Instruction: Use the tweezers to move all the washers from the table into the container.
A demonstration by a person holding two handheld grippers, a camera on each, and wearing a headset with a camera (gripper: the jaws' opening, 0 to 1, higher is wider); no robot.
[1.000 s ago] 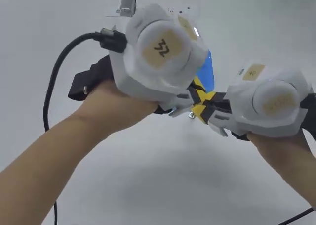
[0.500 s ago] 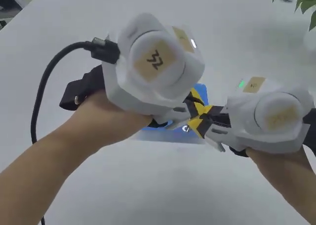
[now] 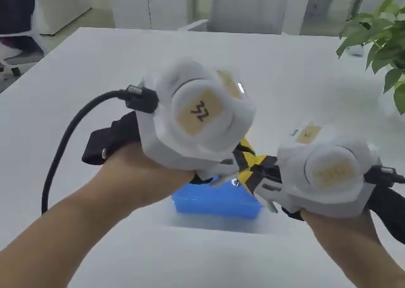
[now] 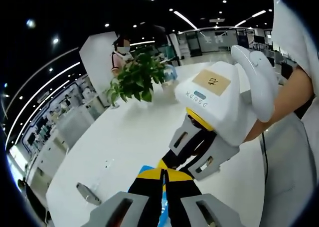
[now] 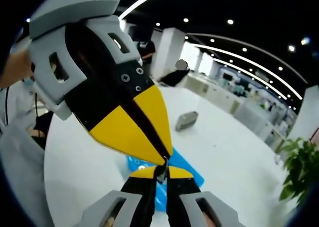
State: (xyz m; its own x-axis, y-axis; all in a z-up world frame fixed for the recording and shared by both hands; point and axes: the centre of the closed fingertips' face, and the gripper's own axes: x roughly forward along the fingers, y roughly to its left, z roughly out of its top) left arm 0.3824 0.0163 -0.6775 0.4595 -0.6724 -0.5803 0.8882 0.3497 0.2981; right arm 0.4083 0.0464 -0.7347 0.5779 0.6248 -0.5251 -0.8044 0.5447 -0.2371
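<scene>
**Change from the earlier frames.** The head view now takes in more of the far end of the table (image 3: 285,66) and more of a potted plant (image 3: 380,41) at 2 o'clock. This is camera motion, not a move of the items. The blue container (image 3: 215,202) was largely hidden behind the grippers half a second ago. It now shows its front wall and rim. The left gripper (image 3: 245,156) and right gripper (image 3: 256,173) stay tip to tip, as before.

**Container position.** In the head view the container lies on the table at 6 o'clock from the meeting tips, close beneath them. In the right gripper view it lies just beyond the tips, from 9 to 3 o'clock. A small grey object (image 5: 186,120) rests on the table farther off, at 12 o'clock.

**Jaw state.** In the left gripper view the left gripper's yellow tips are pressed together along one seam. In the right gripper view the right gripper's tips stand almost together with a small dark piece (image 5: 160,173) between them. Whether they clamp it cannot be told.
</scene>
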